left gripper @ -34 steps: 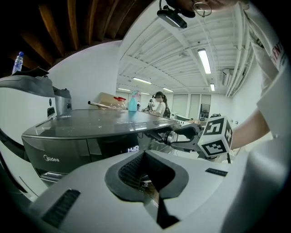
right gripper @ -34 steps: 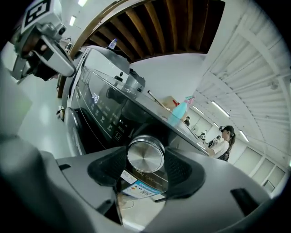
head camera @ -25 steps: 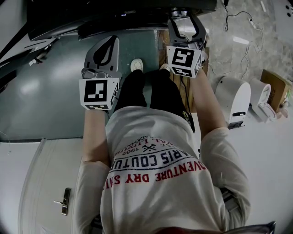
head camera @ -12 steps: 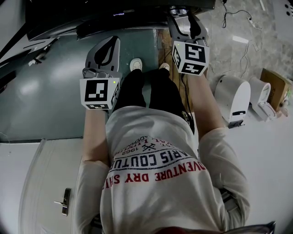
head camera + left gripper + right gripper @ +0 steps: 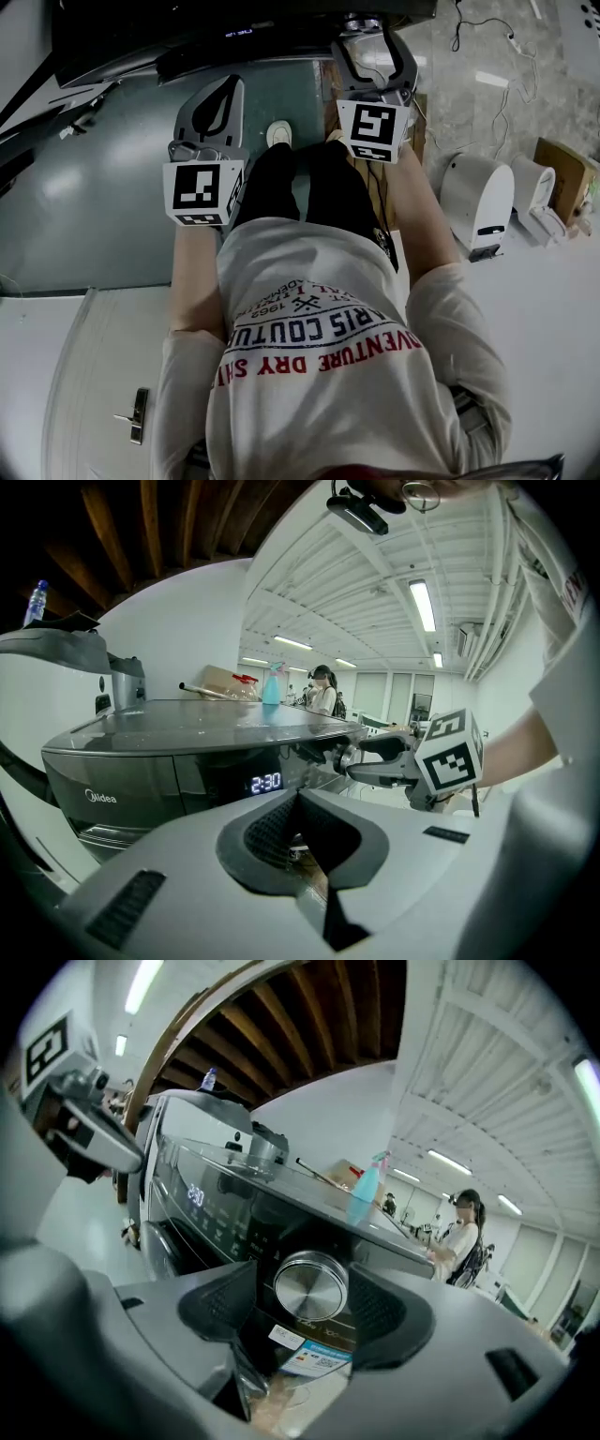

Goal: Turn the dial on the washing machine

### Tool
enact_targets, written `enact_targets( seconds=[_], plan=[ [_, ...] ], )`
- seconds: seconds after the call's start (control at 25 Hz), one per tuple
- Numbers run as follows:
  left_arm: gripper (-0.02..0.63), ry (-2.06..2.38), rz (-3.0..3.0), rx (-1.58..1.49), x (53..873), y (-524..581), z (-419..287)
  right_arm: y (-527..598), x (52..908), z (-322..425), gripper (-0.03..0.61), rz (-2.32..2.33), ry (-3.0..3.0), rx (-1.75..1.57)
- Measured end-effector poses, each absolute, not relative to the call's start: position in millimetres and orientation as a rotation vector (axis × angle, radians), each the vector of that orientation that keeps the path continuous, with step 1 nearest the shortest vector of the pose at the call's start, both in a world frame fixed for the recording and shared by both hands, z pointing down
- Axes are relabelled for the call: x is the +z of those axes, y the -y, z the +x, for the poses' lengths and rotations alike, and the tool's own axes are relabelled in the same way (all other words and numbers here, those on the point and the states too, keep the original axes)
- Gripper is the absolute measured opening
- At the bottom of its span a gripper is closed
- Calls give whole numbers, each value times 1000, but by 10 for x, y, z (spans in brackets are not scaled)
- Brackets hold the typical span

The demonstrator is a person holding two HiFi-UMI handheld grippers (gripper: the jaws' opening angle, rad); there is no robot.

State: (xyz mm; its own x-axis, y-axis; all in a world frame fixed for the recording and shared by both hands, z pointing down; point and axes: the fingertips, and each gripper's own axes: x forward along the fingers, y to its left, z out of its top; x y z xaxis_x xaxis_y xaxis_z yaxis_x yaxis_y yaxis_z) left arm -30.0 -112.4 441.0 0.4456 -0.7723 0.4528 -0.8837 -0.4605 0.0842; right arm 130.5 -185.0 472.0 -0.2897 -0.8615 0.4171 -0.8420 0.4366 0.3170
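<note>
The dark washing machine (image 5: 187, 37) stands in front of me, its display (image 5: 266, 782) lit. Its round metal dial (image 5: 311, 1285) sits on the front panel, straight ahead in the right gripper view. My right gripper (image 5: 309, 1299) is at the panel with the dial between its jaws; they are opening, and a thin gap shows beside the dial. In the head view the right gripper (image 5: 372, 39) reaches the machine's right end. My left gripper (image 5: 228, 84) hangs short of the machine's front, shut on nothing; its pads meet in the left gripper view (image 5: 298, 803).
A blue spray bottle (image 5: 366, 1190) and a cardboard box (image 5: 225, 679) stand on the machine's top. White appliances (image 5: 478, 202), another box (image 5: 562, 178) and cables (image 5: 487, 42) lie on the floor at my right. A person (image 5: 464, 1232) stands far behind.
The right gripper's marker cube twisted and rose half a second ago, and has now turned back and dropped a little. Its jaws look slightly wider. The left gripper has stayed put.
</note>
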Motion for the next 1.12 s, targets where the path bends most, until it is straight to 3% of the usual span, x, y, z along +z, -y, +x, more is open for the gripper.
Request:
enact_targets(
  seconds=[0.44,1.12],
  plan=[
    [15,1406,2376,519,4472,1038,-359,1927,4907,1370,286,1320,1933,-358],
    [15,1427,2368,515,4488,1033,-498,1970,4866,1391,278,1458,2099,58]
  ],
)
